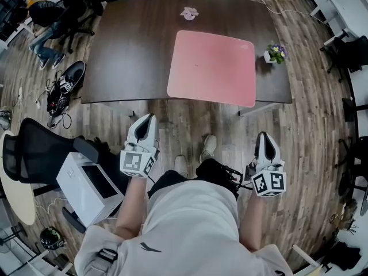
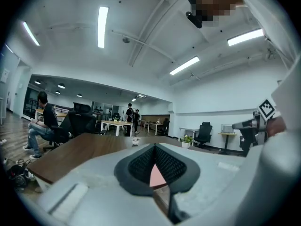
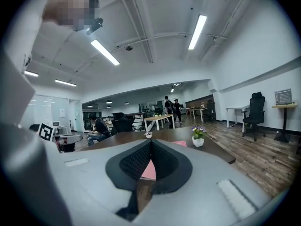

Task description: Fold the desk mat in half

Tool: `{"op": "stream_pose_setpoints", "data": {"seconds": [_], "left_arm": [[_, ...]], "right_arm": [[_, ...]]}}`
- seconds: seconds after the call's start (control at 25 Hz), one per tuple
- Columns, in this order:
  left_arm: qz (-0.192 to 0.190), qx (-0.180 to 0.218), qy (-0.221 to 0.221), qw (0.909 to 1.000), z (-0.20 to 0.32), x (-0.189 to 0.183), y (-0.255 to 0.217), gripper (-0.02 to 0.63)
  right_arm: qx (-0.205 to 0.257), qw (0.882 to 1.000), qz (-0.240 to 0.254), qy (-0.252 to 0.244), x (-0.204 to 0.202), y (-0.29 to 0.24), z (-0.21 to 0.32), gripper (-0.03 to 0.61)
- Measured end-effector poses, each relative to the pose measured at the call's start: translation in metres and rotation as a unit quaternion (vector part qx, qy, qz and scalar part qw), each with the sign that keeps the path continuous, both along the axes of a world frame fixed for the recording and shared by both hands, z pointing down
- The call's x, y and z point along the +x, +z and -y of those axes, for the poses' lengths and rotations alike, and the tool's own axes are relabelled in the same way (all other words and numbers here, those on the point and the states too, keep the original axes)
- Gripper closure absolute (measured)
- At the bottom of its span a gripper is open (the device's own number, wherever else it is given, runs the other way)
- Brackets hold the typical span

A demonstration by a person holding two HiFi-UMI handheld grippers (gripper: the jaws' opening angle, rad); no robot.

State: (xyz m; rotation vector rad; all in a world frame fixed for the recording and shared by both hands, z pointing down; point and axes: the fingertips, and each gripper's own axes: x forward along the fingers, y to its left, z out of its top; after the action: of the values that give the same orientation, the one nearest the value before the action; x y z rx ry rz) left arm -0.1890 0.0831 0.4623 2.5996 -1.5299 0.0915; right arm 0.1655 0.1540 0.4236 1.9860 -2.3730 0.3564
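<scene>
While hovering short of the table [image 1: 132, 50], pressing jaws together on nothing in left gripper [image 1: 146, 119] and right gripper [image 1: 265, 138]. Lying flat there as desk mat [image 1: 213, 68], peeking pink behind closed jaws, mostly hidden.

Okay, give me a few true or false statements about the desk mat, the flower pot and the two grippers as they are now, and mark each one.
1. The desk mat lies flat and unfolded on the table. True.
2. The left gripper grips the mat's near edge. False: it is short of the table, shut on nothing.
3. The flower pot stands on the mat. False: it stands on bare table, off the mat's right edge.
4. The right gripper is shut and empty. True.
</scene>
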Motion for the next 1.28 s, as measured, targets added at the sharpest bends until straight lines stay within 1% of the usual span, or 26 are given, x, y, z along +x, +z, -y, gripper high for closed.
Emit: {"op": "stream_pose_setpoints", "data": {"seconds": [0.36,0.48,0.64,0.88,1.08,1.28], "left_arm": [[0.001,0.004,-0.024,0.9997,0.056,0.047,0.000,0.609],[-0.006,0.011,-0.036,0.9993,0.079,0.061,-0.005,0.609],[-0.005,0.017,-0.054,0.9984,0.103,0.075,-0.010,0.609],[-0.004,0.014,-0.081,0.9966,0.131,0.087,-0.011,0.609],[-0.001,0.010,-0.075,0.9971,0.157,0.096,-0.011,0.609],[0.003,0.006,-0.065,0.9978,0.185,0.091,-0.010,0.609]], "right_arm": [[0.003,1.000,0.003,-0.016,0.062,0.001,0.070,0.578],[0.006,1.000,0.005,-0.025,0.081,0.000,0.098,0.578],[0.009,0.999,0.007,-0.041,0.101,-0.003,0.132,0.578],[0.005,0.998,0.012,-0.064,0.121,-0.001,0.172,0.578],[0.000,0.998,0.014,-0.058,0.129,0.002,0.198,0.578],[-0.001,0.999,0.009,-0.048,0.124,0.003,0.220,0.578]]}}
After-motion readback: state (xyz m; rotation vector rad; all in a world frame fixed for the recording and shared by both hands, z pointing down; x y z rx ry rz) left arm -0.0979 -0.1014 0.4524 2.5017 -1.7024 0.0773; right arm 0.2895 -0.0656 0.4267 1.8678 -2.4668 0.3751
